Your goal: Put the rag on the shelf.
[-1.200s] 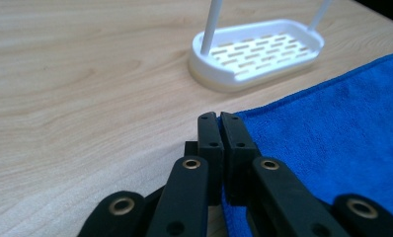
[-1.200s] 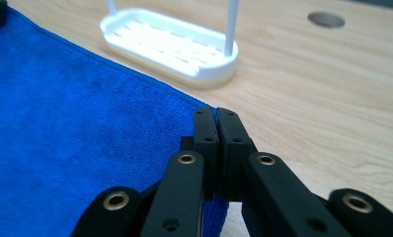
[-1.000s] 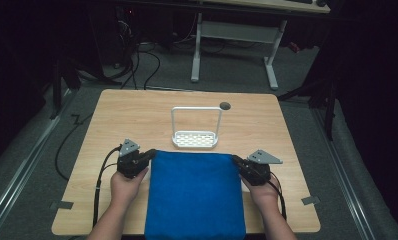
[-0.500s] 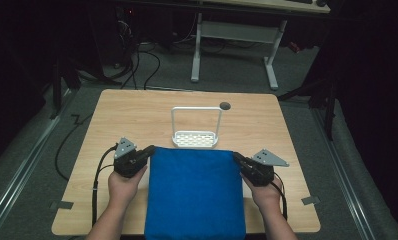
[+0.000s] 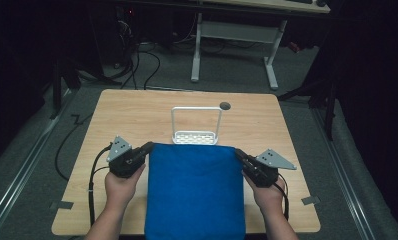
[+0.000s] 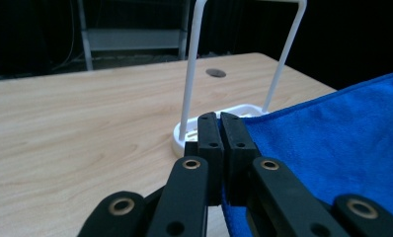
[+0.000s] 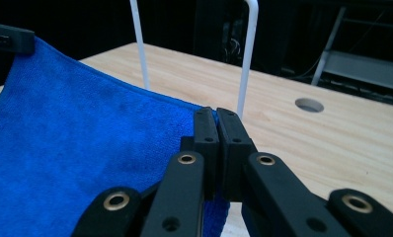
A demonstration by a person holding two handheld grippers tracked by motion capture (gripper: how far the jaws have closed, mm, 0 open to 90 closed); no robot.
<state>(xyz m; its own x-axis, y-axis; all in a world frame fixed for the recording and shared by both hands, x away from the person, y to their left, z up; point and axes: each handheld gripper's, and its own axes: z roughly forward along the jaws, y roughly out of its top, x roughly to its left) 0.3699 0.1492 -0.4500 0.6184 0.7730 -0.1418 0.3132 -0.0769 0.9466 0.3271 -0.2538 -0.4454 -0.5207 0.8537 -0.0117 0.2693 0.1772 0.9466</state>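
Now you hold the blue towel (image 5: 194,192) by its far corners
Both your left gripper (image 5: 148,147) and right gripper (image 5: 238,152) are clamped on it; soft, limp cloth sags, so keep it taut

Both grippers (image 5: 148,148) (image 5: 238,153) clamped, raised.

Dark room; grey carpet floor (image 5: 32,150); white-legged desk (image 5: 269,60) behind; cables (image 5: 142,60) on floor.

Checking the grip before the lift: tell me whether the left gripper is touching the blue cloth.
Touching. In the left gripper view the left gripper has its jaws shut on the corner of the blue cloth.
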